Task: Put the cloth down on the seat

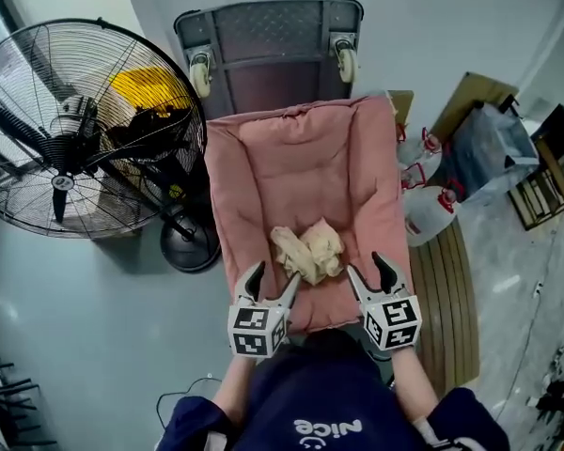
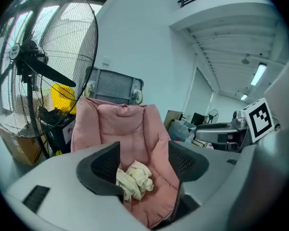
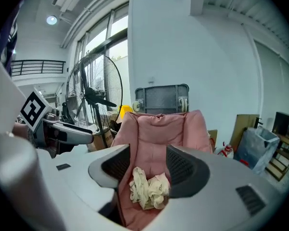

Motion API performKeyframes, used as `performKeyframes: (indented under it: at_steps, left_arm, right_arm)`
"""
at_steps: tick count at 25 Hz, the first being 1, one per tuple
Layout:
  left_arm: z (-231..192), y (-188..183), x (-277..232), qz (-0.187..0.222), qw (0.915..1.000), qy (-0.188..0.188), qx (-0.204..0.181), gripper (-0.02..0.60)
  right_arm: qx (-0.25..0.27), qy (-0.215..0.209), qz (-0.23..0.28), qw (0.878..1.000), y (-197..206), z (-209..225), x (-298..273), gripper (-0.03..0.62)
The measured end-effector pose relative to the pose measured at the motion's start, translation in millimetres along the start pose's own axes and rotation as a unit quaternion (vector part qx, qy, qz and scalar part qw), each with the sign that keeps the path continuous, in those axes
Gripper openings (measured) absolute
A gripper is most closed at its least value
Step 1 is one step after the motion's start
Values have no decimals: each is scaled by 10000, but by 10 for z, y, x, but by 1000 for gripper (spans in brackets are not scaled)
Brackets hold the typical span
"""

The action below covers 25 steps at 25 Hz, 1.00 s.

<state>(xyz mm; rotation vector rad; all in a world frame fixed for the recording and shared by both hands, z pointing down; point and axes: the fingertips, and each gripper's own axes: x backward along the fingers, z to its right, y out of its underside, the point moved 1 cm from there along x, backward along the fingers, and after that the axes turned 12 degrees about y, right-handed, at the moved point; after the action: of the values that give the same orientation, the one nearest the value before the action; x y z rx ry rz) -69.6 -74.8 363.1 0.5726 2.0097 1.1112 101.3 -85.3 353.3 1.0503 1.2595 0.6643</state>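
Note:
A crumpled cream cloth [image 1: 306, 250] lies on the front part of the pink cushioned seat [image 1: 291, 163]. It also shows between the jaws in the left gripper view as the cloth [image 2: 134, 179] and in the right gripper view as the cloth [image 3: 148, 187]. My left gripper [image 1: 271, 286] is open just in front of the cloth, at the seat's front left. My right gripper [image 1: 368, 278] is open at the seat's front right. Neither gripper holds anything, and the cloth rests free on the seat [image 2: 120, 129].
A large black floor fan [image 1: 75, 130] stands left of the seat, with a yellow object [image 1: 148, 87] behind its grille. An upended grey cart with castors [image 1: 268, 40] leans behind the seat. To the right are plastic jugs [image 1: 430, 209], a wooden slatted board [image 1: 451, 289] and a bag [image 1: 489, 148].

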Motion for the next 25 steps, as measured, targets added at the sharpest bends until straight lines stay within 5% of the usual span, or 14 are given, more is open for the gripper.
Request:
performKeyframes:
  at_steps: [11,16,22,25]
  left_arm:
    - [133,-599,366,740,9962,-131,-431,328]
    - [146,-616,364,739,9965,-48,-380,321]
    - [131,-588,406,817,9960,-217,-305,166]
    - [169,-621,439,967,9940,-297,-420,91]
  right_arm:
    - [-73,254,628,9977,-410,167,302,215]
    - [14,-85,663,9978,-457,82,332,213]
    - [40,-251,703,9972,-492,27,339,206]
    - [120,-95,772,9969,-518,66,363,88]
